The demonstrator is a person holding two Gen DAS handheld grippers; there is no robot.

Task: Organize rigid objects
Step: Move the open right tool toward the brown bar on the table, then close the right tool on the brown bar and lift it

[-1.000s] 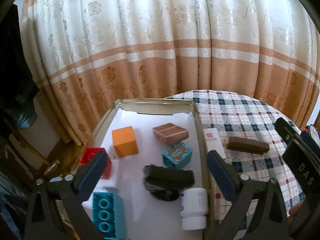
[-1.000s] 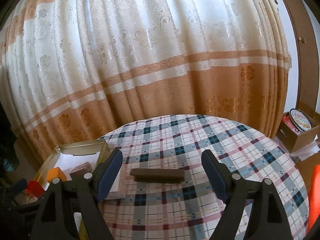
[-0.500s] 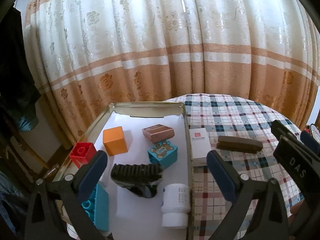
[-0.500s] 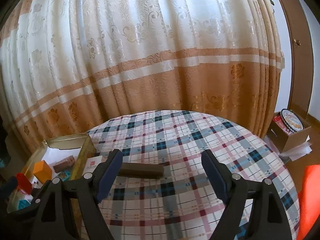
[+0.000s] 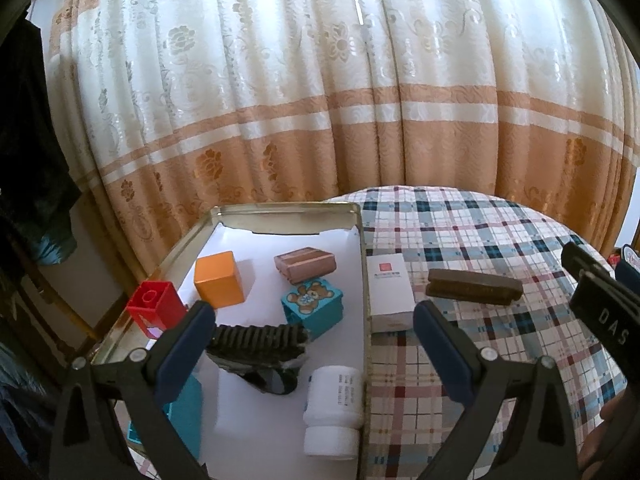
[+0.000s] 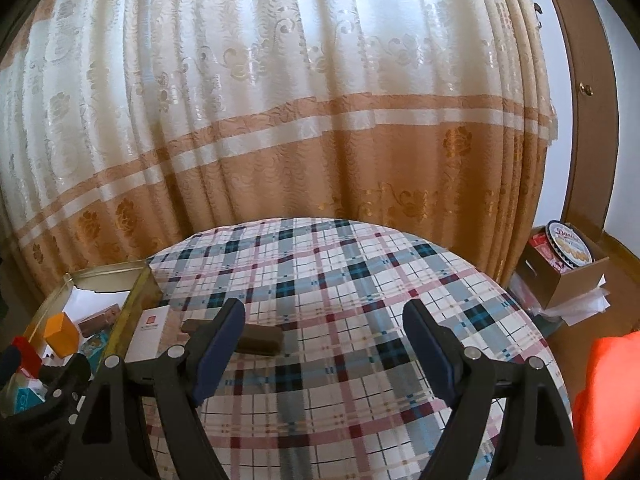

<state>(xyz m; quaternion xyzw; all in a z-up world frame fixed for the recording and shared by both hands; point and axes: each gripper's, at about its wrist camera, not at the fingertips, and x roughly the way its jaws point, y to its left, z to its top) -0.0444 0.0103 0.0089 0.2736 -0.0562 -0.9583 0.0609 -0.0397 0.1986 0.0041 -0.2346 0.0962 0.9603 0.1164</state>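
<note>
A metal tin tray lined with white paper holds an orange cube, a red block, a brown box, a teal bear block, a black ridged object, a white bottle and a teal brick. On the plaid cloth right of the tray lie a white card box and a dark brown bar. My left gripper is open over the tray's near right part. My right gripper is open above the cloth, the brown bar just behind its left finger.
The round table with plaid cloth stands before a cream and orange curtain. A cardboard box with a biscuit tin sits on the floor at right. An orange cloth is at the right edge. The right gripper's body shows at the left view's right edge.
Both views have shifted: the tray and its contents slid left and down in the left wrist view, and the brown bar moved leftward behind the right gripper's left finger.
</note>
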